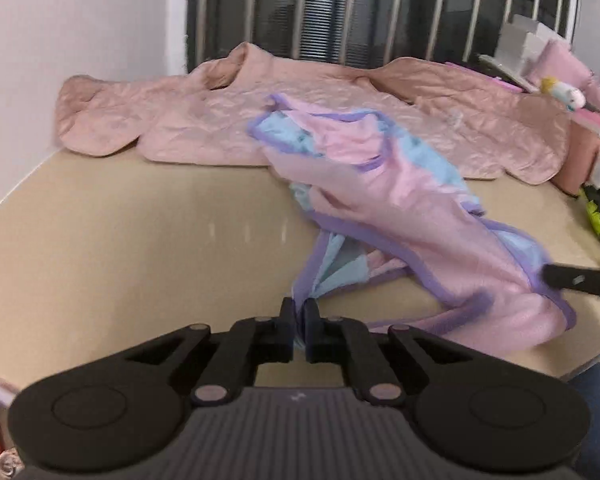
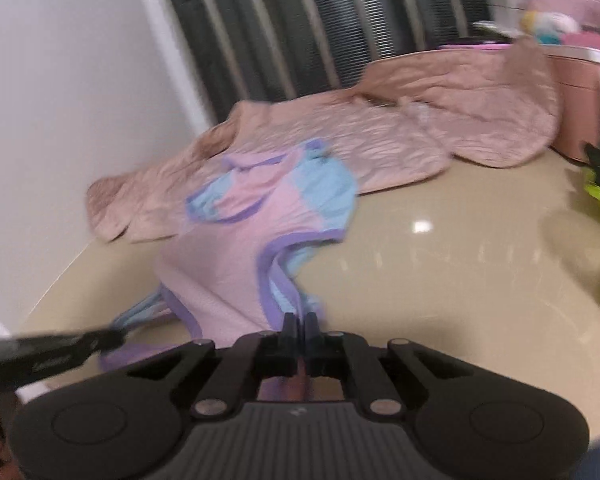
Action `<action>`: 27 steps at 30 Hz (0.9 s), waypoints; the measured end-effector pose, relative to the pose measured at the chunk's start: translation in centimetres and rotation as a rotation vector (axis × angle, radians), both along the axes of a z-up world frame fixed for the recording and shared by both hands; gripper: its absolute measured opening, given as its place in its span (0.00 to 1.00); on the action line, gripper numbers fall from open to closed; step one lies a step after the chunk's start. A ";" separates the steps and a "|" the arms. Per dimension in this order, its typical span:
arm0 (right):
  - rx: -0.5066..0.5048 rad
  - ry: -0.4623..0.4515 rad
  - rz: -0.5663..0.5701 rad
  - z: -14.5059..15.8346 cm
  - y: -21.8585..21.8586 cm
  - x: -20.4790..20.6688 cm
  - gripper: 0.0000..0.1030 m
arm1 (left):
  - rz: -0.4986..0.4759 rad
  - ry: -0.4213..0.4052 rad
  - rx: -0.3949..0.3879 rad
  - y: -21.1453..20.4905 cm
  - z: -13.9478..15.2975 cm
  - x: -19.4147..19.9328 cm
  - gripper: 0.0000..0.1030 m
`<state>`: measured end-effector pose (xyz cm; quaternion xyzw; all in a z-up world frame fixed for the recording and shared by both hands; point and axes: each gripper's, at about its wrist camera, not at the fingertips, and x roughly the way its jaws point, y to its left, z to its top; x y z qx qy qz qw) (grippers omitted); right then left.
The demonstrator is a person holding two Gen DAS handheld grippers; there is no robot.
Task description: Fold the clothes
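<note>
— Beige and glossy, the table (image 1: 120, 240) looks slick. What is clenched in each claw?

— Purple trim of the pink and blue garment (image 1: 400, 216) is pinched by the left claw (image 1: 299, 322) and the right claw (image 2: 299, 326); the rest is draped, crumpled, toward the pink quilted jacket (image 1: 340, 92).

— What could be spoiled?

— Thin trim could be slipped from a pinch, or the jacket dragged along.

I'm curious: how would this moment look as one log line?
left gripper: shut on pink garment | right gripper: shut on pink garment | table
</note>
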<state>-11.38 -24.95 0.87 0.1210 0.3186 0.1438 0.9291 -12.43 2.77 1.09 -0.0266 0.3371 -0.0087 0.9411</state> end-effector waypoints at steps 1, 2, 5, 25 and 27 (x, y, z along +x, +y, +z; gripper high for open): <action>0.005 -0.006 0.008 0.1 -0.3 -0.3 0.07 | 0.029 0.000 0.005 0.3 0.1 -0.3 0.17; 0.010 -0.011 0.016 0.2 -0.5 -0.6 0.08 | 0.059 -0.004 -0.005 0.7 0.4 -0.7 0.33; 0.003 -0.057 0.092 1.1 -0.1 -1.7 0.18 | 0.024 -0.058 -0.102 1.2 1.9 -1.8 0.44; 0.018 -0.062 0.199 2.7 3.7 1.9 0.02 | -0.237 -0.077 -0.190 -1.4 3.6 1.8 0.04; 0.021 -0.090 0.196 3.5 4.1 3.0 0.02 | -0.229 -0.115 -0.201 -0.8 4.5 2.5 0.04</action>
